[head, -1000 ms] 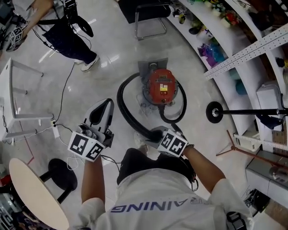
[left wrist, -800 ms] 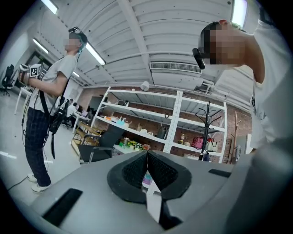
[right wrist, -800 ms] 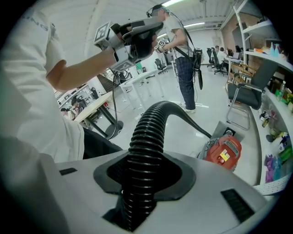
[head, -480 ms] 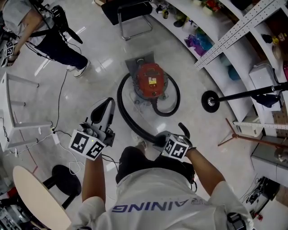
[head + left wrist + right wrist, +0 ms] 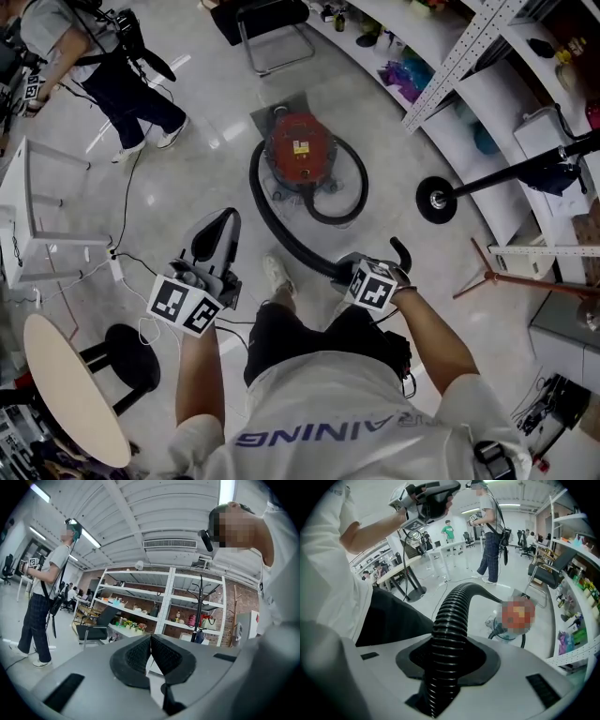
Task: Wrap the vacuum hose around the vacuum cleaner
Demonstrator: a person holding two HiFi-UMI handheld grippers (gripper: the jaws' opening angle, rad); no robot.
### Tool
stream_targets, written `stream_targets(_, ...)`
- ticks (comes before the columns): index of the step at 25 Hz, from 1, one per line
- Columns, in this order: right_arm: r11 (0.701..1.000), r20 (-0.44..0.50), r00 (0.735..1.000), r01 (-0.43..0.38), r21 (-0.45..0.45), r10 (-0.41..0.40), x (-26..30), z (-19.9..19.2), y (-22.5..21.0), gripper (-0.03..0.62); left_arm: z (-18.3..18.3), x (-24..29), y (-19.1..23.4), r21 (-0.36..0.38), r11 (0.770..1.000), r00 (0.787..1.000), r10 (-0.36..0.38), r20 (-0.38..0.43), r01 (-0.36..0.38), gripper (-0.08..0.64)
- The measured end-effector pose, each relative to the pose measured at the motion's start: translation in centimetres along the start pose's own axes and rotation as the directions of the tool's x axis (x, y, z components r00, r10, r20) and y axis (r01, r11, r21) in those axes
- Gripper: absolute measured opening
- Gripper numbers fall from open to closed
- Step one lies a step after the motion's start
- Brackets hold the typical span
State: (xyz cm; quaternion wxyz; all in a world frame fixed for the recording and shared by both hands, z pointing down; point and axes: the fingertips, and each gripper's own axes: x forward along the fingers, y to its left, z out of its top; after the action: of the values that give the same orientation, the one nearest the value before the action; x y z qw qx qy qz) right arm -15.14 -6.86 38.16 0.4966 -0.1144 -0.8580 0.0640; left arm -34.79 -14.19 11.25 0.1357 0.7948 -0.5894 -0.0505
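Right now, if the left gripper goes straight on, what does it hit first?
The left gripper would probably meet the white shelving, just right of the black chair; nothing nearer shows, depth unclear.

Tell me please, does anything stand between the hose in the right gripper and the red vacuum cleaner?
Nothing visible does. The right gripper grips the black hose, and the floor from there to the vacuum cleaner is bare apart from the hose's own loop. The person's shoe lies left of that path.
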Motion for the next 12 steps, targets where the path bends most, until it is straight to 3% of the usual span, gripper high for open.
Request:
stream_targets(6, 0.998, -0.036, 0.999, 0.005, -0.063, -0.007, -0.5, -5.5, 0.8, 0.143, -3.3, -1.4, -5.9, 0.002, 0.999, 0.999, 0.043, -0.027, -0.043, 0.017)
stream_targets(12, 0.997, -0.08, 0.996, 0.041, -0.059, -0.046, -0.7, -9.4, 0.1, 0.143, -5.8, -1.7, -7.9, -0.016, 0.999, 0.996, 0.039, -0.076, -0.04, 0.017)
